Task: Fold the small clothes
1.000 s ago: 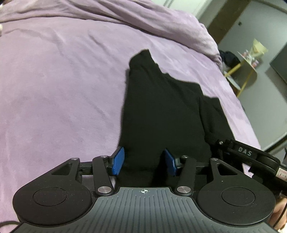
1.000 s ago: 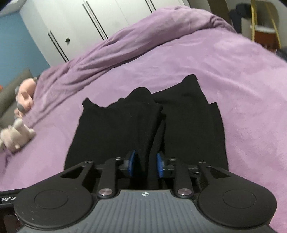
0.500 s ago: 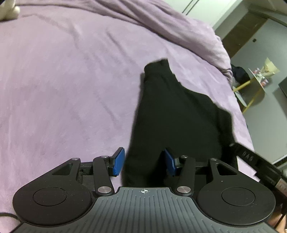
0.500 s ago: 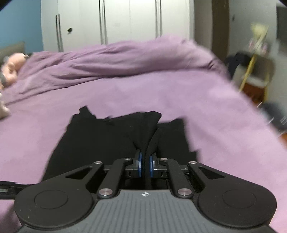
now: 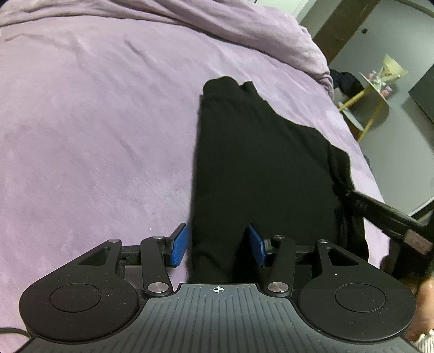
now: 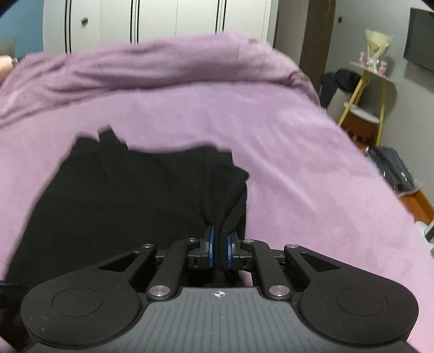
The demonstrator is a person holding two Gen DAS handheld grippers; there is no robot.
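Nearest to my right wrist camera, the right gripper [image 6: 219, 245] is clamped on a bunched edge of the black garment [image 6: 130, 206]; the blue pads [image 6: 209, 244] sit close together with a ridge of cloth pinched between them. My left gripper [image 5: 218, 245] stands wide apart, its blue pads [image 5: 179, 245] on either side of the near end of the garment [image 5: 260, 168], gripping nothing.

The garment lies lengthwise on the purple blanket [image 5: 95, 130], partly folded, with its right side gathered up toward the clamped pads.

Risks, as I judge them:
- The pinch holds only a narrow ridge. A quick pull could let layers slip out and undo the fold.
- With the left side unsecured, drawing the right edge across could drag the whole garment over the plush blanket instead of folding it.
- Black on black hides the layer edges, so misaligned edges are likely.

Beyond the garment the blanket rises in a rumpled ridge [image 6: 162, 70]. Behind it stand white wardrobe doors [image 6: 152, 21]; to the right, a yellow-legged side table [image 6: 369, 89] against a grey wall.
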